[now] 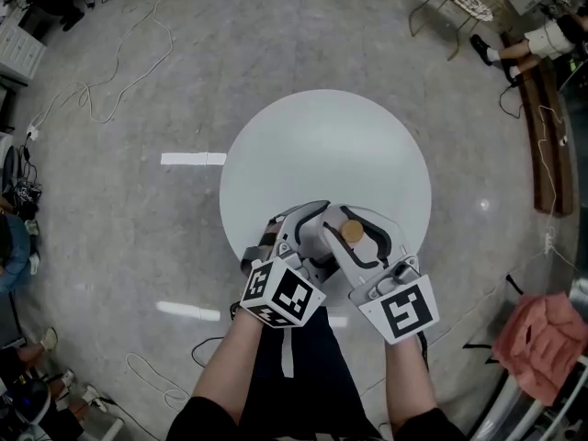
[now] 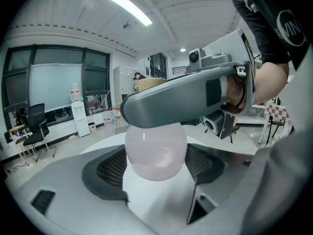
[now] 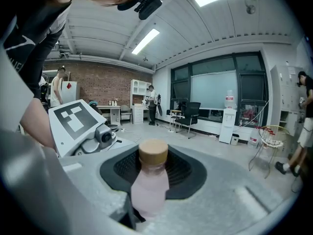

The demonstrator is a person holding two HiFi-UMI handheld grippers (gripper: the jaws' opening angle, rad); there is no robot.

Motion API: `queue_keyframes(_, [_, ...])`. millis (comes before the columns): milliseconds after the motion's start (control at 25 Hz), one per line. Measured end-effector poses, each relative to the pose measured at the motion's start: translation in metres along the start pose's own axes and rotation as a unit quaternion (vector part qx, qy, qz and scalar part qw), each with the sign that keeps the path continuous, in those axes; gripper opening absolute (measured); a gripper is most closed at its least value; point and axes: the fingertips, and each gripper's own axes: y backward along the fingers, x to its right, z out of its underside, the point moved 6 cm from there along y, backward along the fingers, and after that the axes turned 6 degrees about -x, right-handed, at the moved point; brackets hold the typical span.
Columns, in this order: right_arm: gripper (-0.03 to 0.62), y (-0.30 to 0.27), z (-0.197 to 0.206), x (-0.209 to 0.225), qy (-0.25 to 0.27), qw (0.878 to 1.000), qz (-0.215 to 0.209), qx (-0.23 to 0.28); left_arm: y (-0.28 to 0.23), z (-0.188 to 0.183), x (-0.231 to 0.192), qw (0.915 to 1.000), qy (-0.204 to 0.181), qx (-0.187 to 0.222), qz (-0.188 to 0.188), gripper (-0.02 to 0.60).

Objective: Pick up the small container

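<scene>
Head view: from above the person, facing steeply down on the round table, with the left gripper and right gripper at its near edge. Left gripper view: along its own jaws, facing right, very close to the small container. Right gripper view: likewise close, facing left (all three views share the small container).

Frosted plastic container, wooden cap
</scene>
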Motion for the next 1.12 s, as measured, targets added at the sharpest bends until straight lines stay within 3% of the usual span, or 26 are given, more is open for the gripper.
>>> queue_keyframes(1120, [0.126, 0.04, -0.057, -0.009, -0.022, 1.0, 0.009, 0.012, 0.047, -0.057, 0.008, 0.9995, -0.013, -0.019, 0.021, 0.347])
